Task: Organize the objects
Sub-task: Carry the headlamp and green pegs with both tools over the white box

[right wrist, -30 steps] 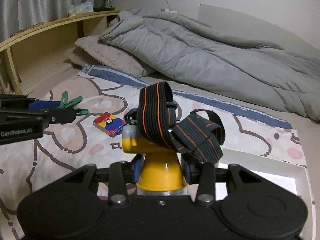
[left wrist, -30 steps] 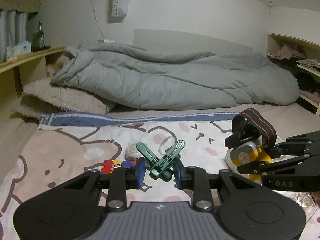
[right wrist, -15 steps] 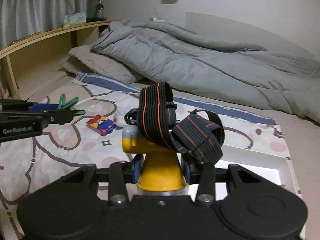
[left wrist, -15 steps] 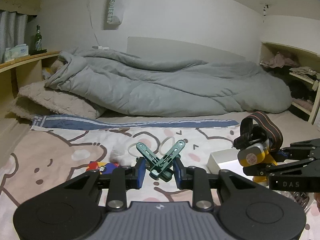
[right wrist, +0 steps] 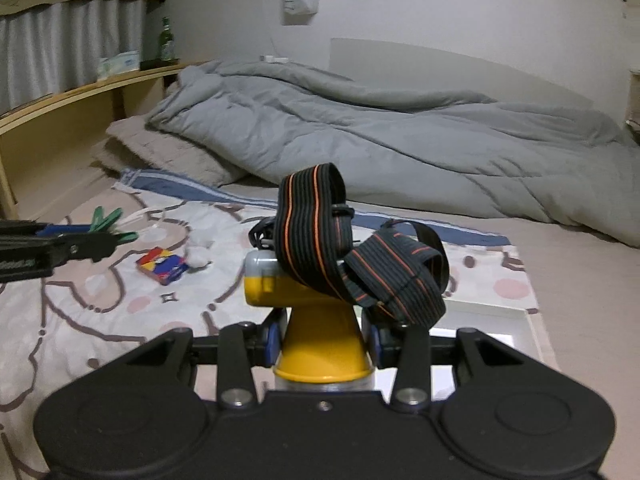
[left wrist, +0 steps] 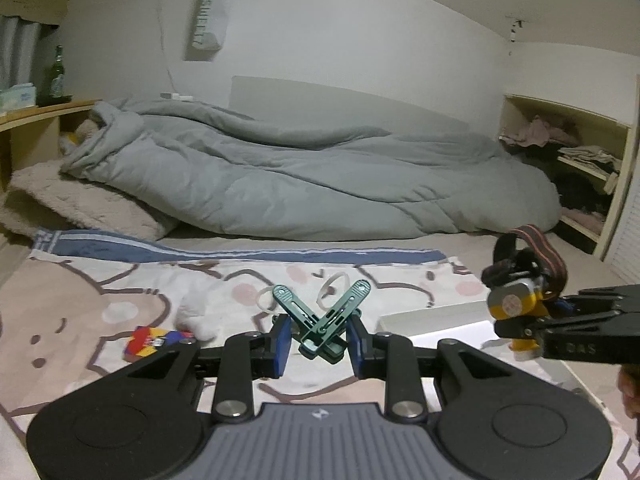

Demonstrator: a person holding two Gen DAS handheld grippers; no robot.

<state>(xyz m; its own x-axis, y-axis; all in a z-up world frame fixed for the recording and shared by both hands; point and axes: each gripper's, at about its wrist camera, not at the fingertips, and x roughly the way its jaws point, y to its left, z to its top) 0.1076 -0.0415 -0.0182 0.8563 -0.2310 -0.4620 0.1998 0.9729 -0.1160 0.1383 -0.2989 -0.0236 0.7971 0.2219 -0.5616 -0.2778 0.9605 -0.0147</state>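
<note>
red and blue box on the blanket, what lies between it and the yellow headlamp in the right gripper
In the right wrist view, only a white fluffy ball beside the box, then bare printed blanket up to the headlamp.

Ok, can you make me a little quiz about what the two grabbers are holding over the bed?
1. True or false: the left gripper holds green clips.
2. What does the right gripper hold? A) bottle B) yellow headlamp C) card box
3. Fill in: the white tray lies on the ____ blanket.

Key: 1 true; 2 B; 3 cartoon
</note>
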